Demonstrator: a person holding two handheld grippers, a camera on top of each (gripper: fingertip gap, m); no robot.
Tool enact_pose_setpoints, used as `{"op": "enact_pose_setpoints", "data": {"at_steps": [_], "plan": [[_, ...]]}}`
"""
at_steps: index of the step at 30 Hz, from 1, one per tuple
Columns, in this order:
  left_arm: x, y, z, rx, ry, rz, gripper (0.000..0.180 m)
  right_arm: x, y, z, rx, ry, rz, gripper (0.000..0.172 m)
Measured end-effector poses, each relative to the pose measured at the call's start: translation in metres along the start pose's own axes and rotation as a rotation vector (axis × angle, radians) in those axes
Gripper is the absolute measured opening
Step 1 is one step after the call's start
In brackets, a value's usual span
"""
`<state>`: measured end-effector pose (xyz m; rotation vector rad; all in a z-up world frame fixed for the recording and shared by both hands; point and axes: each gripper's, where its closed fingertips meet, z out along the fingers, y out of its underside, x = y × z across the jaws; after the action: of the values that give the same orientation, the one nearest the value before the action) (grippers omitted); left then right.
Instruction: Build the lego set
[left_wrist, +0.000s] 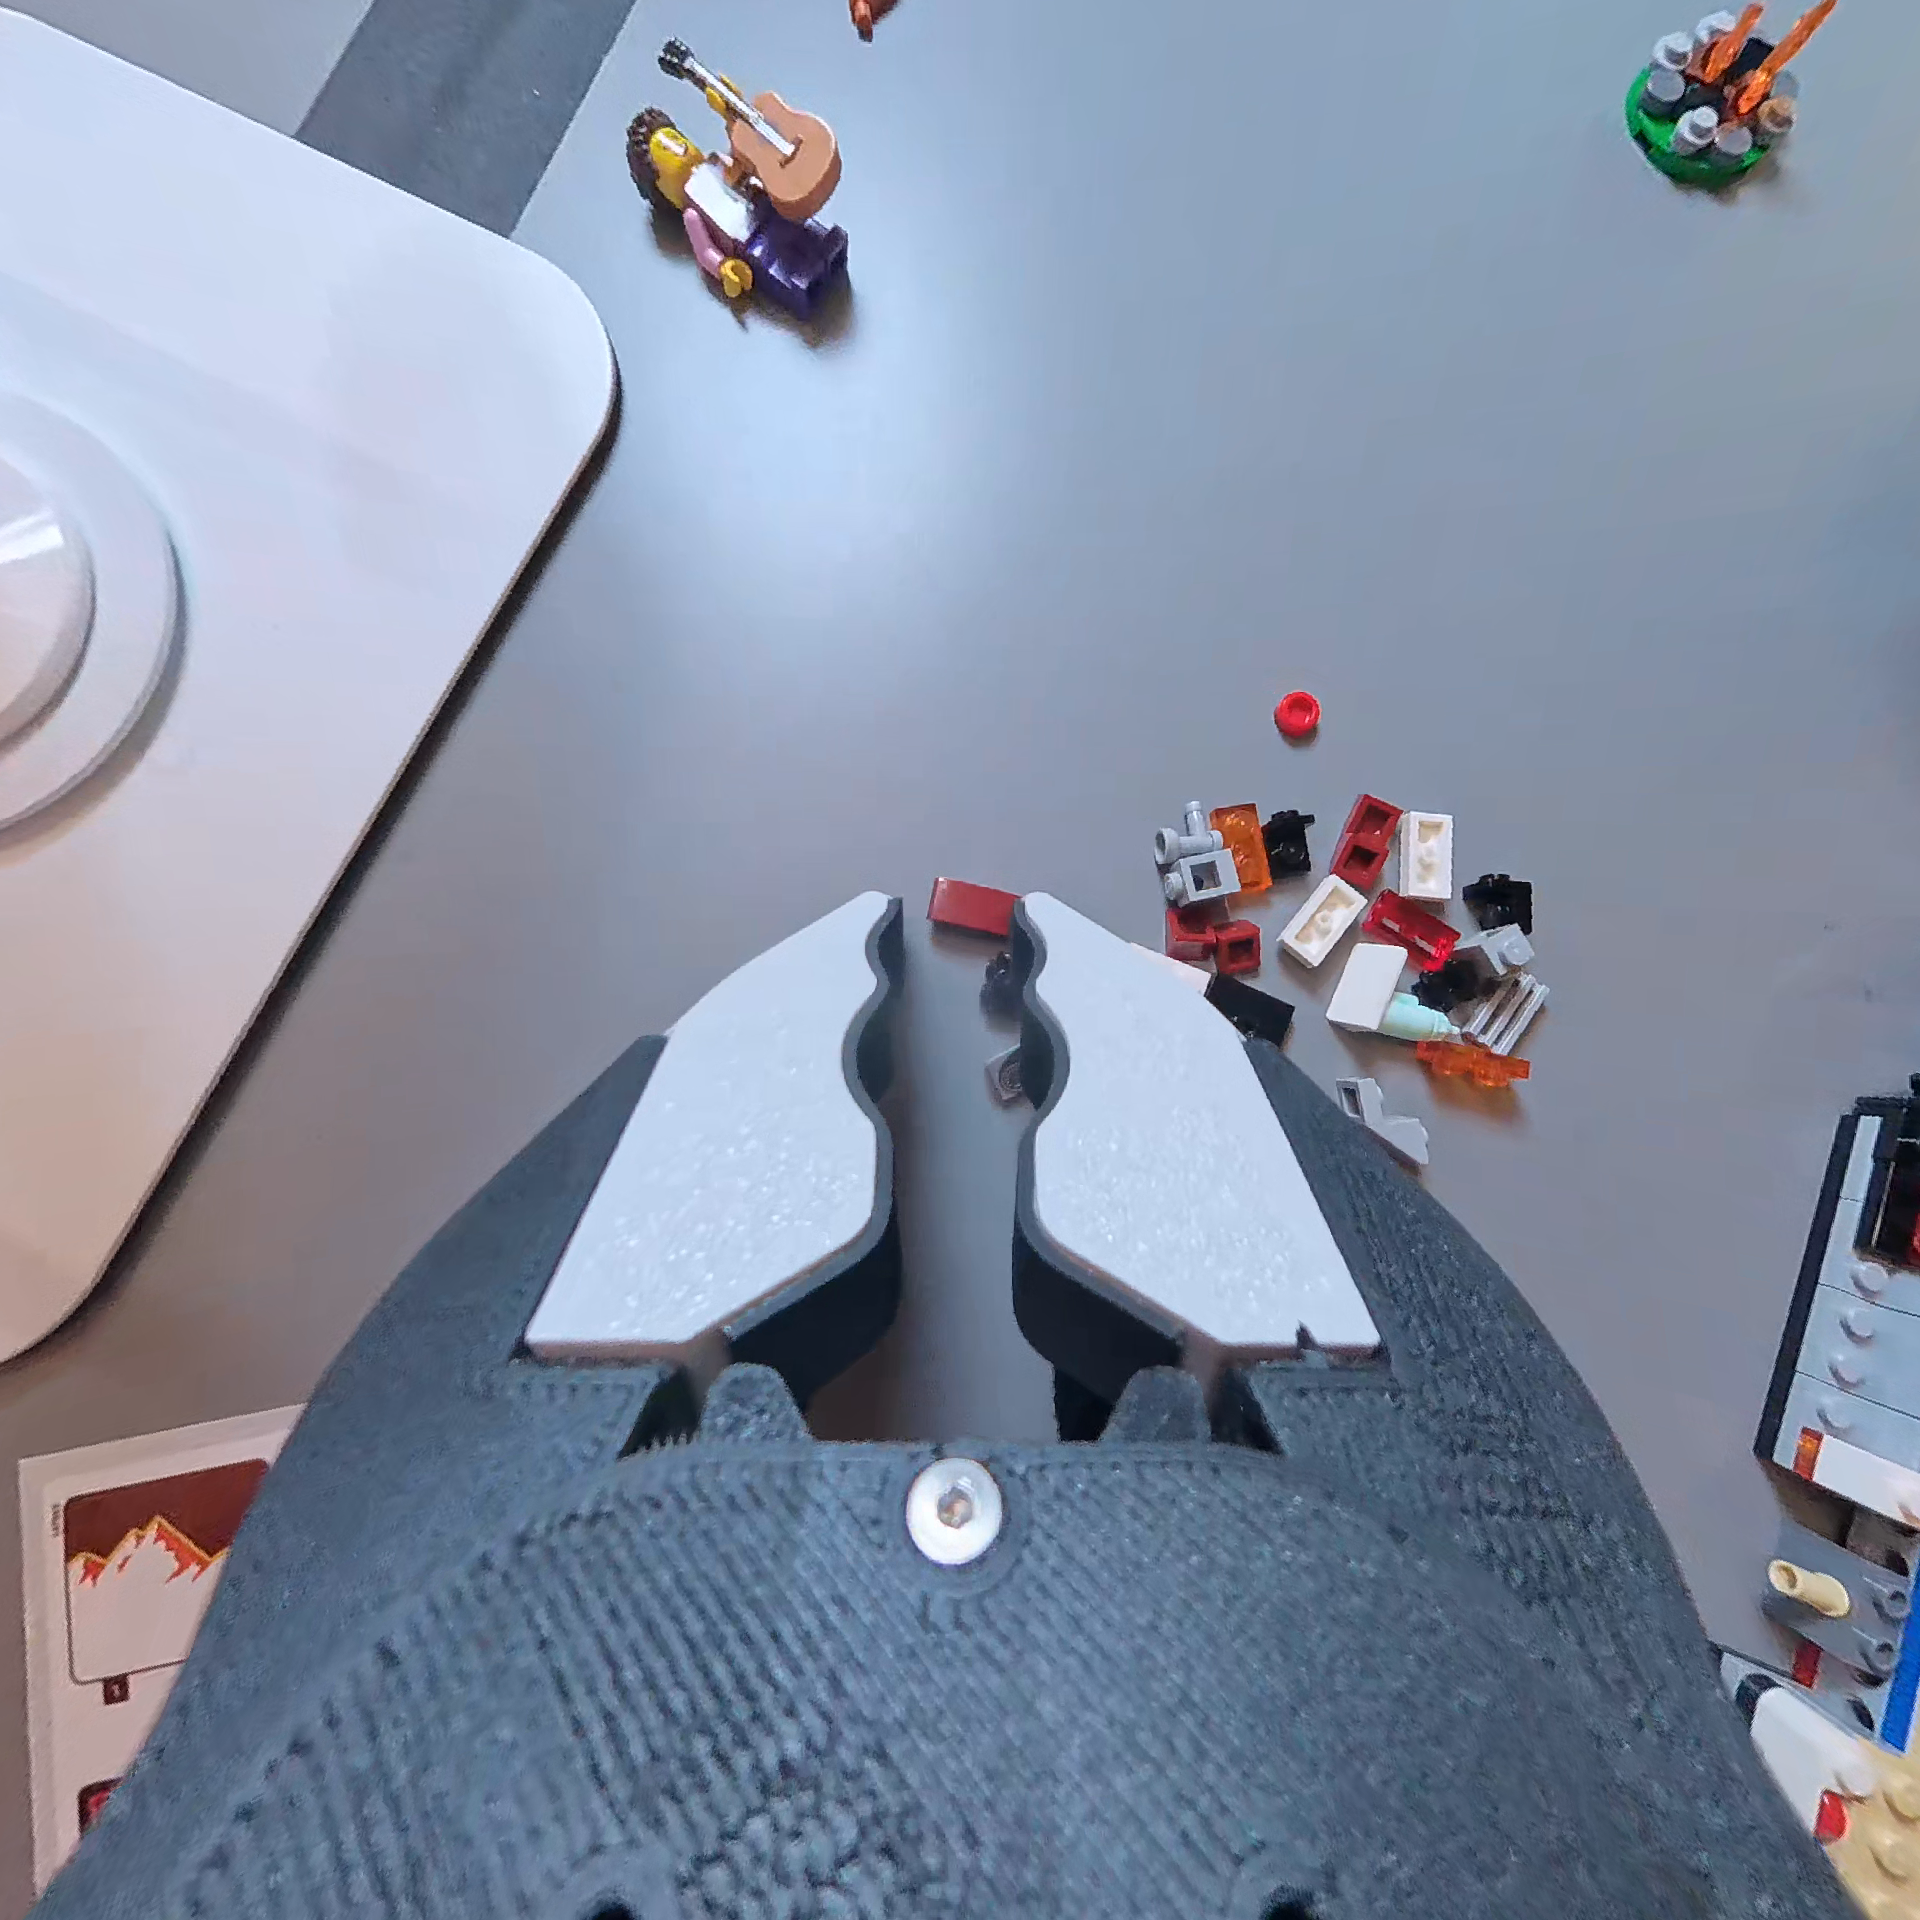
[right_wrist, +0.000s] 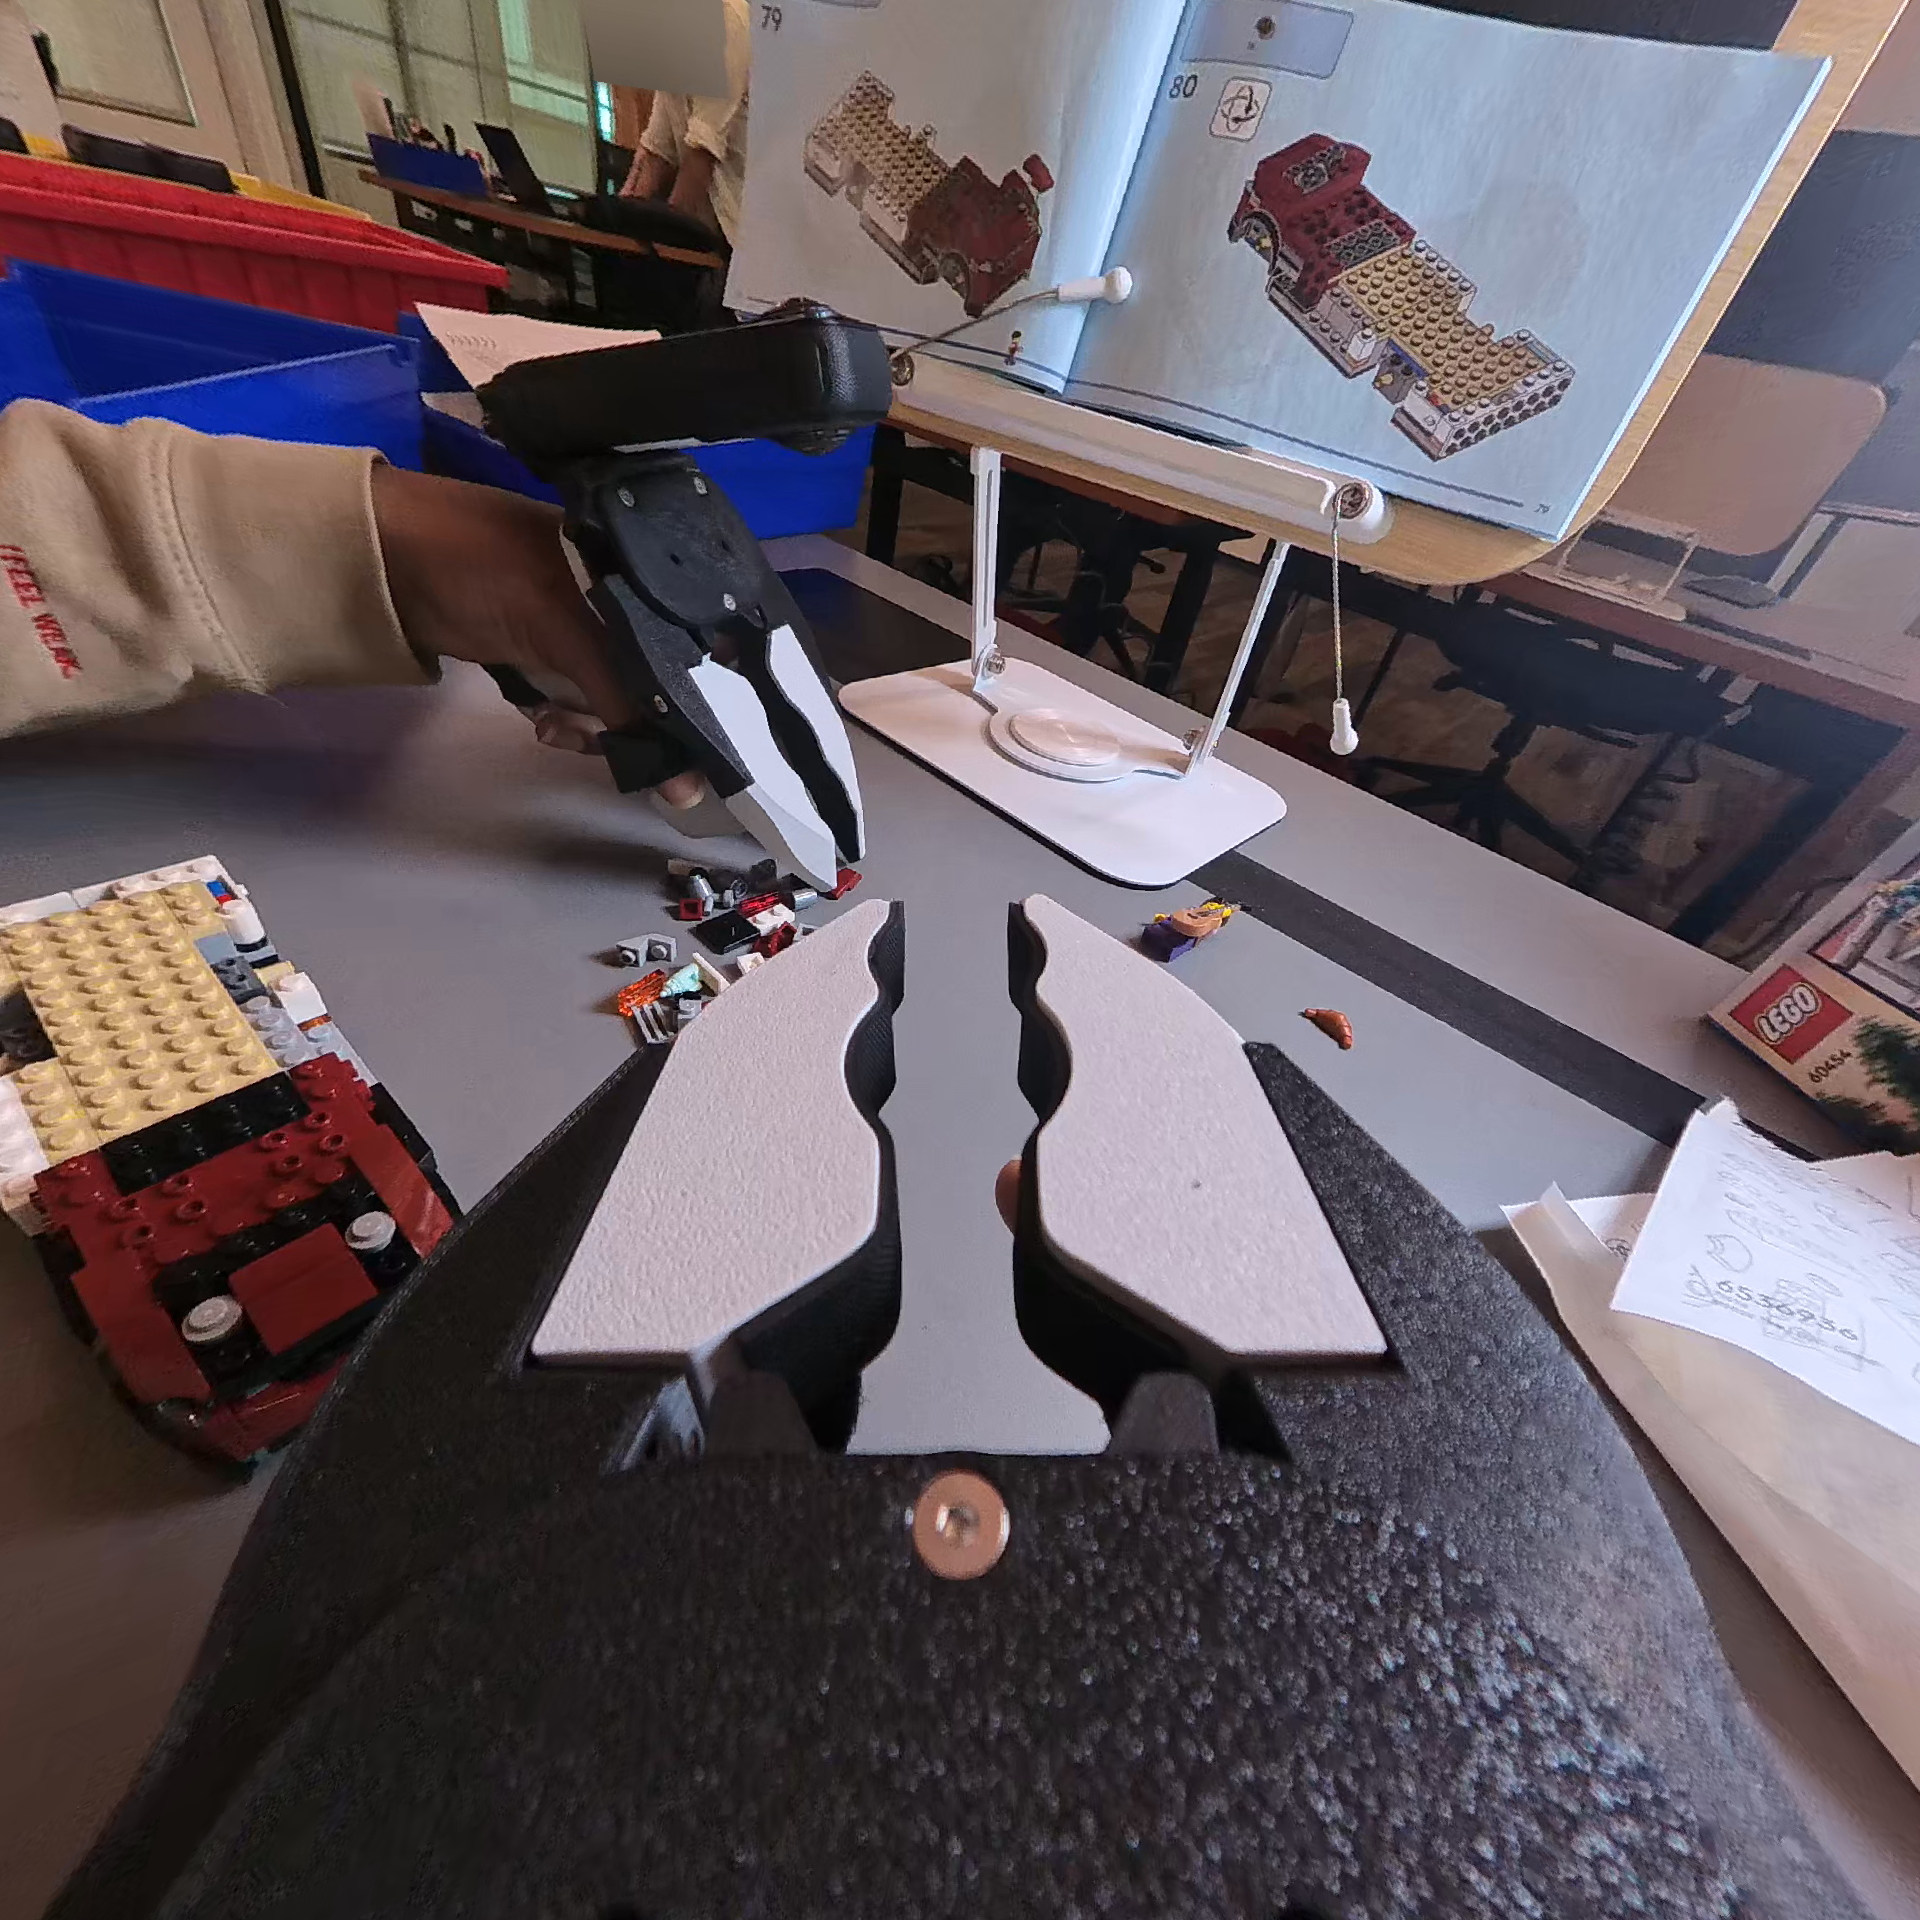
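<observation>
In the left wrist view my left gripper (left_wrist: 956, 909) is open just above the grey table (left_wrist: 1039, 499). A flat dark red tile (left_wrist: 971, 904) lies right ahead of its fingertips. A small black piece (left_wrist: 1001, 982) and a small grey tile (left_wrist: 1006, 1075) lie in the gap beside the right finger, and neither is pressed. A pile of small loose bricks (left_wrist: 1361, 925) lies to its right. The right wrist view shows this gripper (right_wrist: 831, 873) tip-down at the pile's edge (right_wrist: 727, 925), held by a hand. My right gripper (right_wrist: 956, 909) is open and empty above the table.
A white book stand base (right_wrist: 1070, 769) holds an open instruction booklet (right_wrist: 1299, 208). A minifigure with a guitar (left_wrist: 743, 187), a campfire build (left_wrist: 1709, 104), a red stud (left_wrist: 1296, 714), a half-built dark red and tan model (right_wrist: 177, 1122), a box (right_wrist: 1818, 1039) and papers (right_wrist: 1766, 1299) lie around. One gripper's finger ends stand about 20 cm off the other's. Between my left fingertips and the red stud (left_wrist: 1296, 714) there is roughly 7 cm.
</observation>
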<state>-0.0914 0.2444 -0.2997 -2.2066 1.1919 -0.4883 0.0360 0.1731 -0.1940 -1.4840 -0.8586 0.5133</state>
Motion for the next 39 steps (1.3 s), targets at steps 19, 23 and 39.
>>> {"op": "enact_pose_setpoints", "data": {"at_steps": [19,23,39], "plan": [[0.009,-0.014,-0.022,0.175,0.064,-0.014,0.000,0.001,0.000,0.000,-0.004,0.001,0.002,0.019],[0.015,-0.016,-0.032,0.227,0.098,-0.047,0.000,0.001,0.000,0.000,-0.005,0.003,-0.004,0.019],[-0.039,-0.005,0.004,0.017,-0.085,0.017,0.005,0.002,0.002,0.000,-0.013,0.003,-0.006,0.019]]}}
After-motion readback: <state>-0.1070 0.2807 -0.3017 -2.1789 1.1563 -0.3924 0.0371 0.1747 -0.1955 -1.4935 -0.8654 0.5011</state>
